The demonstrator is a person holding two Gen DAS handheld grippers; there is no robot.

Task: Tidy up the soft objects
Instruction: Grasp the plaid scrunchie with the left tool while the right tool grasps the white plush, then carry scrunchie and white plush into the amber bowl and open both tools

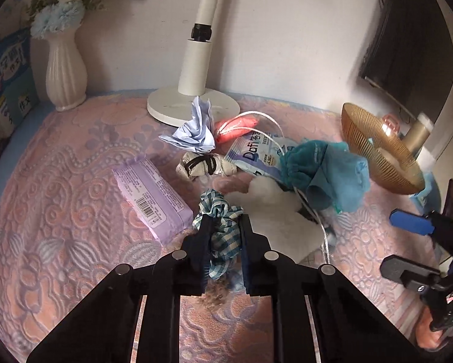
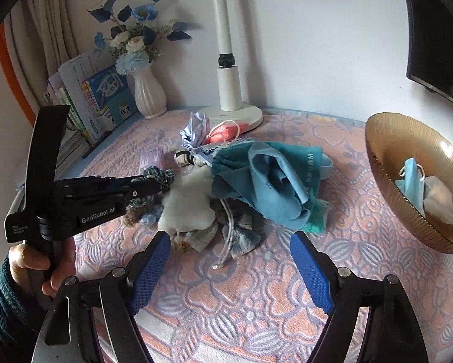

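Observation:
My left gripper (image 1: 223,224) is shut on a blue-and-white checked scrunchie (image 1: 223,239) at the near edge of a pile of soft things; it shows from the side in the right wrist view (image 2: 158,186), with the scrunchie (image 2: 159,175) at its tips. The pile holds a teal cloth pouch (image 1: 323,169) (image 2: 268,178), a white fluffy piece (image 1: 274,211) (image 2: 187,202), a wipes packet (image 1: 256,154), a pink pouch (image 1: 235,127) and crumpled blue paper (image 1: 193,130). My right gripper (image 2: 229,254) is open and empty, just in front of the pile.
A gold bowl (image 2: 386,163) (image 1: 374,151) at the right holds a blue face mask (image 2: 412,181) and tissue. A purple tissue pack (image 1: 153,193) lies left of the pile. A white lamp base (image 1: 193,103), a white vase (image 1: 64,75) and books (image 2: 102,103) stand at the back.

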